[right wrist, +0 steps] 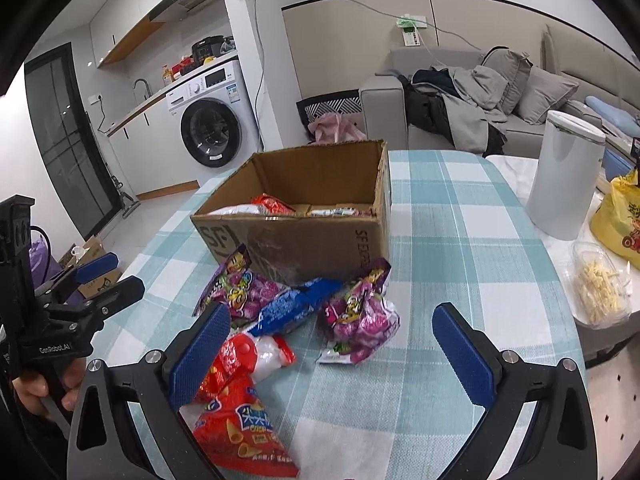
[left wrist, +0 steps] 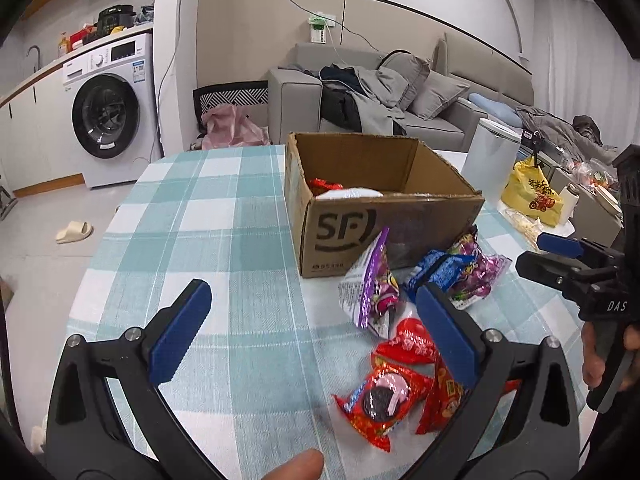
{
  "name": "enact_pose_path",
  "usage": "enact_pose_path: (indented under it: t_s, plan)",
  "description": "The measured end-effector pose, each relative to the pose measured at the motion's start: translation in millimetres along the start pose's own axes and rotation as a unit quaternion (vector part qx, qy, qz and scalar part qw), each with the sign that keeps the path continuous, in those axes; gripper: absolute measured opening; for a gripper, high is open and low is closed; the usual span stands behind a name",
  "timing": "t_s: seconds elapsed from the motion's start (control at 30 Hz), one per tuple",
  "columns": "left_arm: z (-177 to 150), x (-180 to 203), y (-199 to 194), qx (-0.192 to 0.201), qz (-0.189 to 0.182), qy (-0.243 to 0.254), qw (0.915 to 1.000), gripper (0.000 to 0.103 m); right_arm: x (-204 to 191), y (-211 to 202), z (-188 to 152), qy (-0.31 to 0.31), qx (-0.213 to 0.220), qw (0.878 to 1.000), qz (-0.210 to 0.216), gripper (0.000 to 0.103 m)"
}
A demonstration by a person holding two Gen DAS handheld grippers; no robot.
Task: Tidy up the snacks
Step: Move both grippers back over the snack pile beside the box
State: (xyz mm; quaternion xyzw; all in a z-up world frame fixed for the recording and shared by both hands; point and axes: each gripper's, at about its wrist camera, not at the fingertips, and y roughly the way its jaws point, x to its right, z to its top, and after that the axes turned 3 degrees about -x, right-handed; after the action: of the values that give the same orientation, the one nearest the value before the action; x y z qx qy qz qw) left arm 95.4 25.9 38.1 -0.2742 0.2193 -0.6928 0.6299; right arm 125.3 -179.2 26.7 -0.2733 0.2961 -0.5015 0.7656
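Snack packets lie on the bench before the cardboard box; my left tongs and right tongs hover low, both spread apart, empty.

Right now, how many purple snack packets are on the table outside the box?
2. In the right wrist view, one purple packet lies left of the blue packet; the other lies right of it. Others may be hidden.
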Motion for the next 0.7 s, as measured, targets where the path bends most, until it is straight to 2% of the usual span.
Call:
enact_pose_path:
  t_s: [0.3,0.4,0.7]
  plan:
    - [-11.3,1.0,-11.4,-0.002,0.008,0.000,1.0000,0.102,0.2,-11.1,-11.3,0.000,-0.002,1.000,-0.001,0.103]
    - [-10.4,2.9,-10.5,-0.004,0.005,0.000,1.0000,0.102,1.3,-11.5,-11.1,0.018,0.008,1.000,-0.008,0.103]
    - [-14.3,6.0,-2.3,-0.016,0.001,-0.001,0.9999,0.102,-0.5,-2.4,-14.5,0.021,-0.015,1.000,0.005,0.103]
